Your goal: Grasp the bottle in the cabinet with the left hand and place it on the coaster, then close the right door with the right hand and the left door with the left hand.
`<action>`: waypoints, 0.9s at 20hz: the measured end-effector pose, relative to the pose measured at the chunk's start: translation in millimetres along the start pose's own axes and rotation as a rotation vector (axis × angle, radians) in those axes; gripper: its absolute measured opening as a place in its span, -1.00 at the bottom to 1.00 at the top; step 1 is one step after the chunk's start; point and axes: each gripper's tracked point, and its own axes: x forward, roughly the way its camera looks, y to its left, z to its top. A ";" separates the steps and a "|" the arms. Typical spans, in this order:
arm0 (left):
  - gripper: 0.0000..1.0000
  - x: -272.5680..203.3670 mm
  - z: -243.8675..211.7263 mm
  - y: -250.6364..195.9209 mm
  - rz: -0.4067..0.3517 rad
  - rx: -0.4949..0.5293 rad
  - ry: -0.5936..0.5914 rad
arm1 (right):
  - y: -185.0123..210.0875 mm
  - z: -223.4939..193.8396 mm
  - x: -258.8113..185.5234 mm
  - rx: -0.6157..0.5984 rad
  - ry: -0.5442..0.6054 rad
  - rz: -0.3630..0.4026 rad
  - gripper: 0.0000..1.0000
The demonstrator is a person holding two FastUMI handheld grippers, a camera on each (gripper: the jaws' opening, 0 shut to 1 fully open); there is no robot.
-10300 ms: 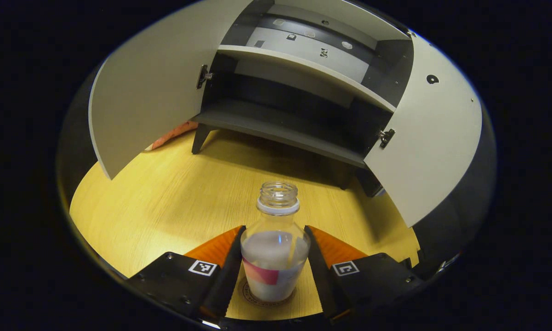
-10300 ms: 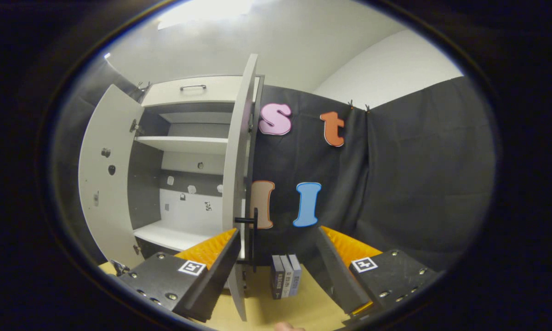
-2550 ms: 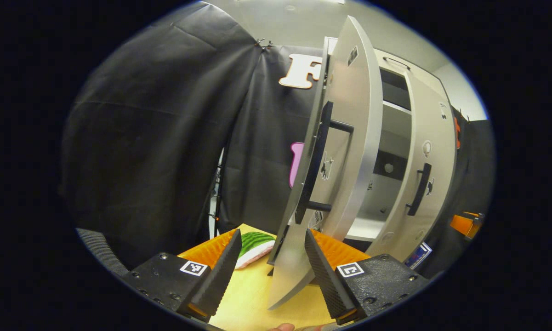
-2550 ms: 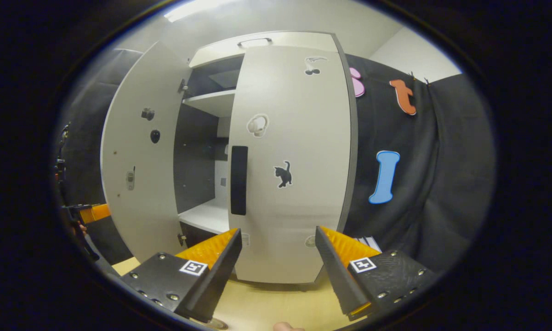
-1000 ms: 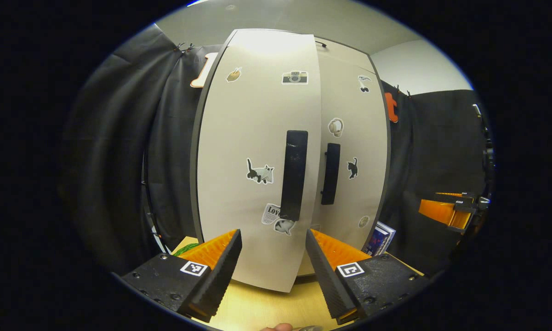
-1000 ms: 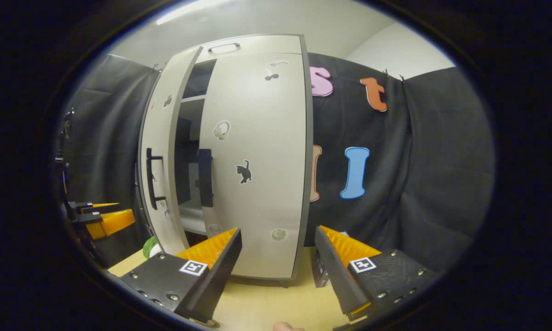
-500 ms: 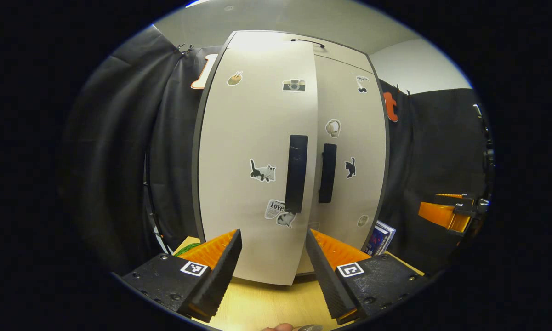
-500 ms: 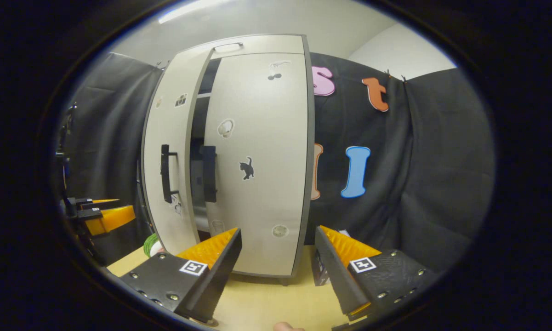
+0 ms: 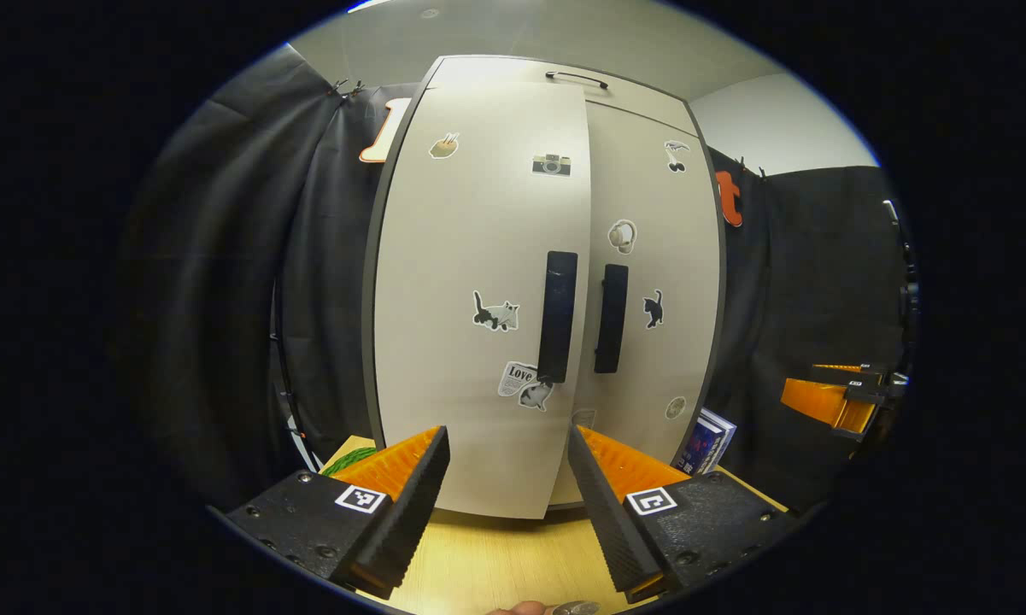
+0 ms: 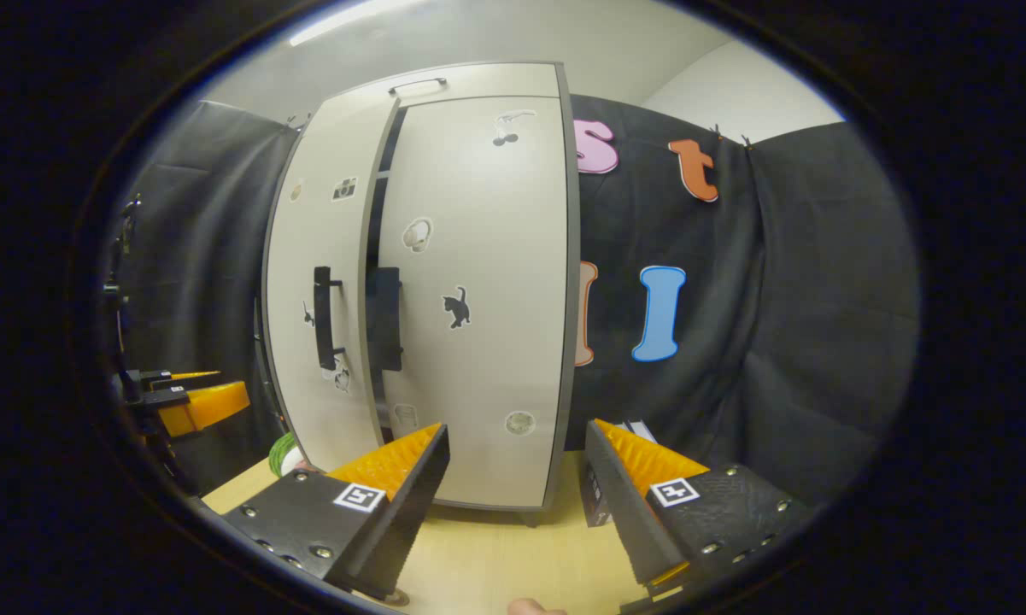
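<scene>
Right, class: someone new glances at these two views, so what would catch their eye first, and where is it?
The tall pale grey cabinet fills the middle of the left gripper view, its sticker-dotted left door not quite flush, with a thin dark gap showing in the right gripper view. Two black vertical bar handles sit side by side at its centre. The open left hand-held gripper frames the door's bottom edge above the light wooden tabletop.

Dim booth; overhead light; sharp centre; edges fisheye-bent
</scene>
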 end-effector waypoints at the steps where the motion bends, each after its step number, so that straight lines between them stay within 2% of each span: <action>1: 0.73 -0.2 -0.8 -0.4 0.001 0.000 0.000 | -0.2 -0.4 -0.1 -0.001 0.000 0.000 0.94; 10: 0.73 -0.5 1.3 -2.3 0.008 -0.008 0.001 | -5.2 1.6 -1.5 0.002 -0.005 -0.008 0.94; 11: 0.74 -1.5 5.1 -2.6 0.013 -0.009 -0.003 | -6.1 6.9 -2.7 0.003 -0.022 -0.010 0.87; 14: 0.75 -7.4 33.2 -4.5 0.047 0.005 -0.067 | -9.1 29.8 -9.5 0.000 -0.106 -0.019 0.86; 18: 0.83 -9.0 68.6 -25.1 0.066 0.062 -0.140 | -17.8 59.5 -22.5 -0.030 -0.209 -0.040 0.94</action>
